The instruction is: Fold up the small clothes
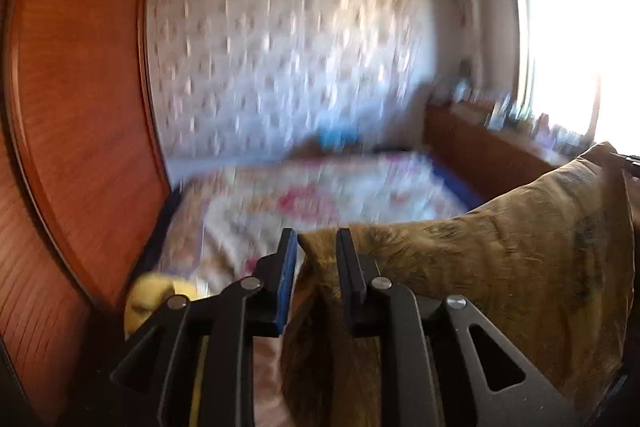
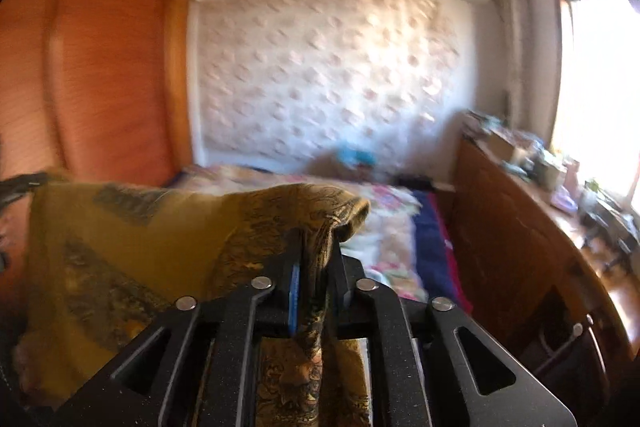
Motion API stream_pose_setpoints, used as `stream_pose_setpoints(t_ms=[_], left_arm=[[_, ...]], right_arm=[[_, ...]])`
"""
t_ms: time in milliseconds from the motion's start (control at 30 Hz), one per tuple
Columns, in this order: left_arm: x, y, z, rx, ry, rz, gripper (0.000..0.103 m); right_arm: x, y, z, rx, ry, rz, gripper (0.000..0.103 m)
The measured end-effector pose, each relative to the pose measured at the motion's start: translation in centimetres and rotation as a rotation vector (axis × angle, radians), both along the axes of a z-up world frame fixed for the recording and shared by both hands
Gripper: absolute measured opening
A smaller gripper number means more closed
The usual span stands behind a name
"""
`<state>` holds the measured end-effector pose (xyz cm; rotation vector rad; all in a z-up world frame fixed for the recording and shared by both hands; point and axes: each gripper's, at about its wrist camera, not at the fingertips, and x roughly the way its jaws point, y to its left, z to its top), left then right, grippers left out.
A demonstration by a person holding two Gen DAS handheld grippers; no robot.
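A mustard-yellow garment with dark print hangs in the air between my two grippers, stretched above the bed. My left gripper is shut on its left corner; cloth bunches between the jaws and hangs down below. My right gripper is shut on the other corner, where the garment spreads to the left and a fold sticks up past the fingertips. The far gripper tips show faintly at the edge of each view. Both views are motion-blurred.
A bed with a floral cover lies below and ahead. A tall orange-brown wardrobe stands close on the left. A wooden sideboard with clutter runs along the right under a bright window. A yellow item lies by the wardrobe.
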<state>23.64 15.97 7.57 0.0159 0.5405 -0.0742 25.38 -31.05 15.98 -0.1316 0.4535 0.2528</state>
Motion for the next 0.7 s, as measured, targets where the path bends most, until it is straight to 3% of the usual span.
stream_pose_setpoints(t_ms=[67, 133, 267, 700], left_arm=[[0.9, -0.7, -2.7, -0.005, 0.065, -0.027, 0.021], [0.7, -1.1, -5.3, -0.002, 0.098, -0.041, 0.027], [-0.3, -2.7, -8.0, 0.018, 0.159, -0.091, 0.039], [-5.4, -9.0, -10.9, -0.037, 0.198, -0.220, 0.045]], right_arm=[[4.5, 0.7, -4.3, -0.030, 0.118, -0.064, 0.056], [6.6, 1.0, -8.8, -0.026, 0.199, -0.095, 0.056], [6.3, 1.8, -14.7, -0.034, 0.287, -0.042, 0.056], [-0.3, -0.5, -22.4, 0.019, 0.371, 0.040, 0.056]])
